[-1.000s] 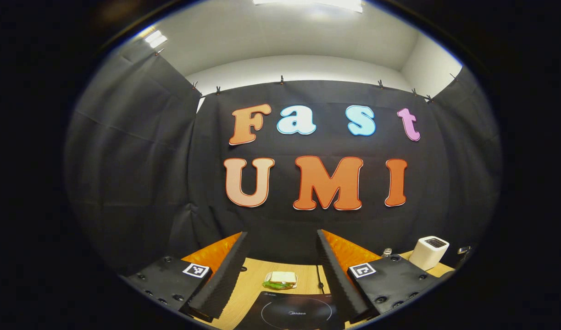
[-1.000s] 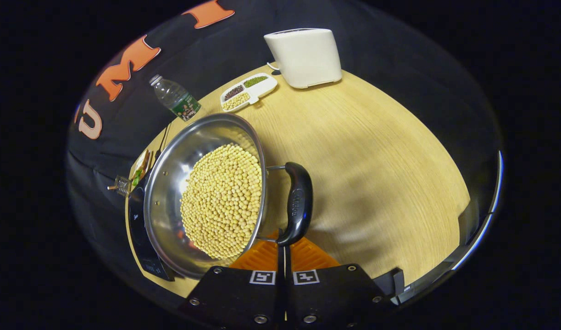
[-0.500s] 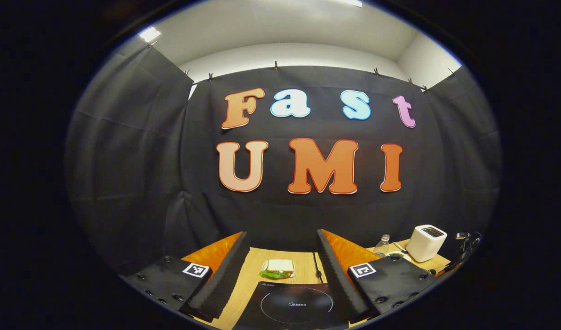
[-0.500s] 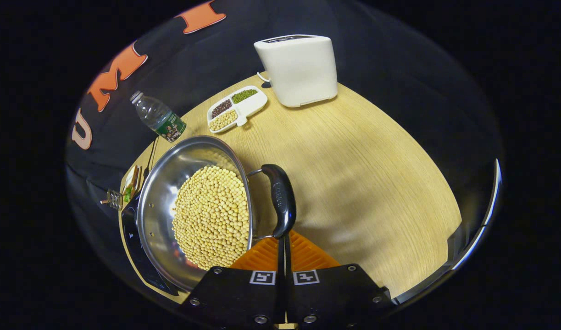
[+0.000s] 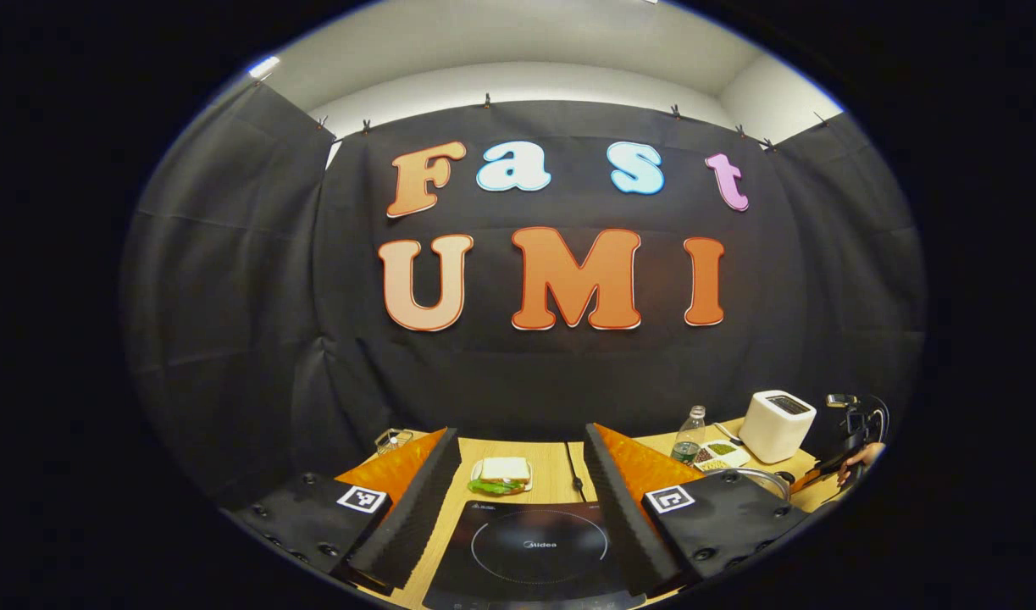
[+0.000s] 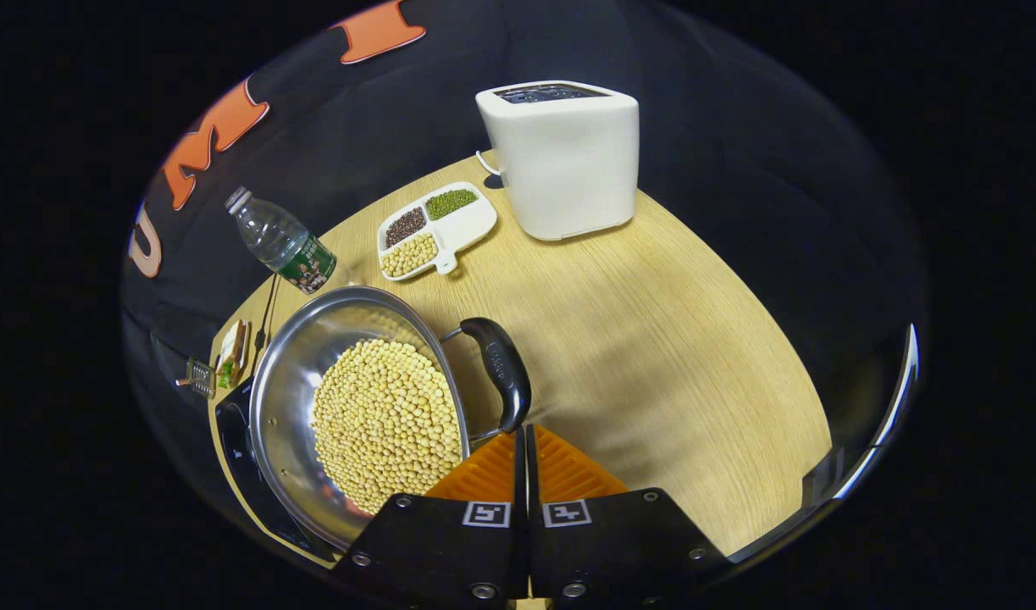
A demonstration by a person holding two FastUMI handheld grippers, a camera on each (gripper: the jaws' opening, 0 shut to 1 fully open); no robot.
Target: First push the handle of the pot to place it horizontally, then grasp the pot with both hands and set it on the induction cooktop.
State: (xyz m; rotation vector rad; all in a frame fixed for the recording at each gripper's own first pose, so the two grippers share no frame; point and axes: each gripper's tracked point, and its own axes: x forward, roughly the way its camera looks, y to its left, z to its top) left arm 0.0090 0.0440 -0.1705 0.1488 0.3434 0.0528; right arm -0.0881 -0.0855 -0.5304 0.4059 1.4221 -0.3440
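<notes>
Two closed fingers of the right gripper (image 6: 522, 434) nudge the pot (image 6: 357, 407) handle (image 6: 501, 377); slipping off could spill beans. Left gripper (image 5: 518, 483) gapes.

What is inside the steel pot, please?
The pot holds a heap of pale yellow beans, like soybeans. They cover its bottom, so anything under them cannot be seen.

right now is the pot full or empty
Partly full. In the right gripper view the pot holds a bed of pale round beans covering its bottom, with bare steel wall showing above them up to the rim.
</notes>
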